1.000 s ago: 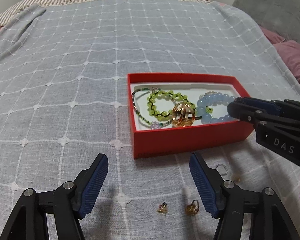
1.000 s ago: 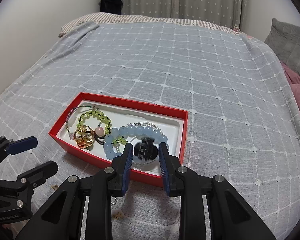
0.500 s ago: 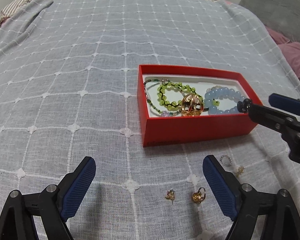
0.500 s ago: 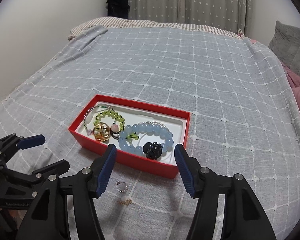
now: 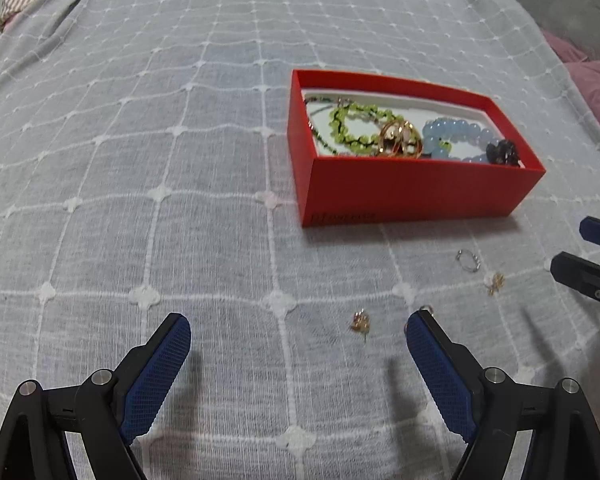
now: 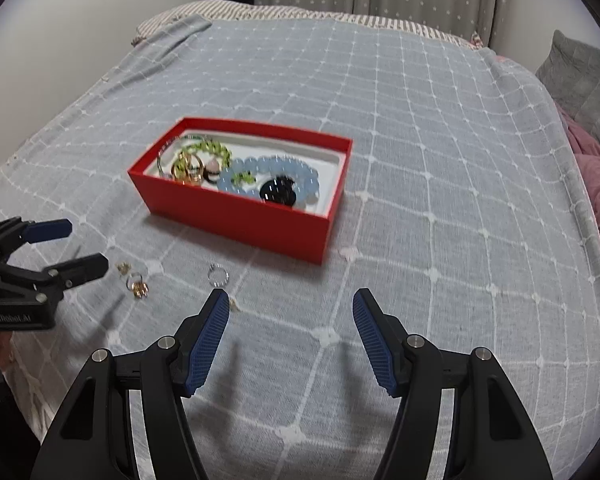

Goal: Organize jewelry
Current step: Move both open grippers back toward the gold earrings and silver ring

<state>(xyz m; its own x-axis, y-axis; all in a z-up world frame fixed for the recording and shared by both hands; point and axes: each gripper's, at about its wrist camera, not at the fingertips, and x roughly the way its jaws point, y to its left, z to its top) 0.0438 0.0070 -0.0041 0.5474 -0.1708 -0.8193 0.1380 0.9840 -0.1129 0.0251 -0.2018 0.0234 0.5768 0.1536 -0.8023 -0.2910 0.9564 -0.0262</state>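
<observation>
Just ahead of widely spread, empty left gripper (image 5: pixel 298 340): small gold earring (image 5: pixel 359 321) on grey checked bedspread (image 5: pixel 140 160), short of red cardboard box (image 5: pixel 400 192). Right gripper (image 6: pixel 290 312) likewise parted, holding nothing. Risk: pads snagging loose weave, flicking stud away.

"GenRobot.AI" on left gripper (image 6: pixel 66 246) body, red box (image 5: pixel 400 192) print illegible
</observation>
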